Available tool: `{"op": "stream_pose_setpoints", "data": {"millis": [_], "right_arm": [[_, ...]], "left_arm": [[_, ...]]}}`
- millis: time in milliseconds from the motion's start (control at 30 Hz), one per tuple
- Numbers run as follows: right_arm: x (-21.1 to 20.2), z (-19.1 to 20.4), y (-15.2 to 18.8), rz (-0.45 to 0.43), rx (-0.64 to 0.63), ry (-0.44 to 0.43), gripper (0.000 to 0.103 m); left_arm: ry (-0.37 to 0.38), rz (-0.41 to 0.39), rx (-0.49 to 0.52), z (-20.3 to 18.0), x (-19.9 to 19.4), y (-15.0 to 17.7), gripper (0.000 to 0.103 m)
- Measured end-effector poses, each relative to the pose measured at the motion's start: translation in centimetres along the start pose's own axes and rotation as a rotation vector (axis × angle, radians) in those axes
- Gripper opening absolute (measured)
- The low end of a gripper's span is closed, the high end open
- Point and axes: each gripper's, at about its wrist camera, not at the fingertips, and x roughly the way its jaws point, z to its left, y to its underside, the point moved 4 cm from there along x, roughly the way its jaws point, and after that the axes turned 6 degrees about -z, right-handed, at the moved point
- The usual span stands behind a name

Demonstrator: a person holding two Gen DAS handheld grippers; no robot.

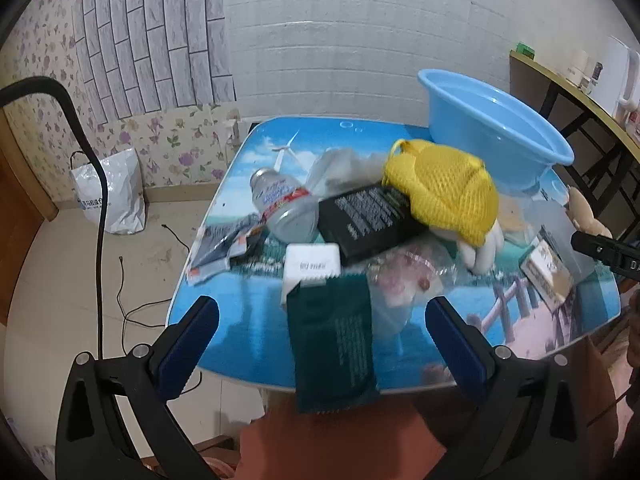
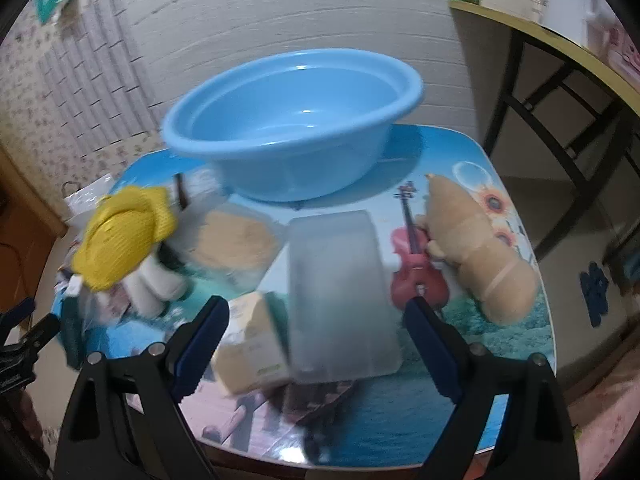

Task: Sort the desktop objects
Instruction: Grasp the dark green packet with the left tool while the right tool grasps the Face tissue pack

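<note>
Tiled white wall and flowered wallpaper behind; small table [image 1: 248, 332] with a printed seaside top, crowded with loose items.

- Blue basin [image 2: 294, 136]: far side of the table, empty, apparently the collecting vessel.
- Dark green packet [image 1: 334, 344]: near edge, overhanging slightly, lying between the fingers of the left gripper [image 1: 322, 344] but not touched by them.
- White box [image 1: 312, 266]: just behind the packet, partly under it.
- Black booklet [image 1: 370, 220], clear bottle [image 1: 282, 208] on its side, yellow mesh pouch [image 1: 444, 192]: heaped mid-table, touching one another.
- Frosted plastic box [image 2: 340, 292]: lying flat between the fingers of the right gripper [image 2: 316, 336], no contact visible; a beige carton [image 2: 252, 344] sits just to its left.
- Tan plush toy [image 2: 476, 248]: right side, apart from the heap.

Tool state: both grippers spread wide, tilted down at the table, holding nothing.

Step in hand, by judgement: approach before a first pick; nothing yet lies in the basin. Next move calls for lowering one gripper squarely over its item. The thin, flat packet probably needs taking at the overhanging edge.
</note>
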Motion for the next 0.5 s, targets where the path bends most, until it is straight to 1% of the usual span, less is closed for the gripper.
{"op": "stream_pose_setpoints", "data": {"millis": [167,200,267,400,433,467,500], "right_arm": [[-1.5,1.9,1.6,0.003,-0.069,-0.043,0.090],[-1.3,2.1,1.5,-0.002,-0.081,-0.044,0.089],[-1.2,2.8,1.6,0.004,-0.113,-0.048,0.081],[-1.3,3.6,2.5,0.034,-0.131,-0.093,0.076],[-1.1,3.7,2.6,0.034,-0.144,-0.082,0.076],[-0.8,3.5,2.7,0.048,-0.156,-0.069,0.075],[-0.8,3.6,2.7,0.041,-0.166,-0.063,0.075]], "left_arm": [[-0.003,0.029,0.007,0.0,0.3,1.5,0.103],[-0.003,0.037,0.013,-0.1,0.5,1.7,0.103],[0.004,0.044,0.019,-0.1,0.7,2.2,0.103],[0.021,0.037,0.015,-0.3,0.7,2.4,0.103],[0.024,0.034,0.021,-0.5,0.7,2.4,0.103],[0.027,0.033,0.027,-0.5,0.7,2.4,0.101],[0.031,0.032,0.033,-0.7,0.7,2.4,0.098]]}}
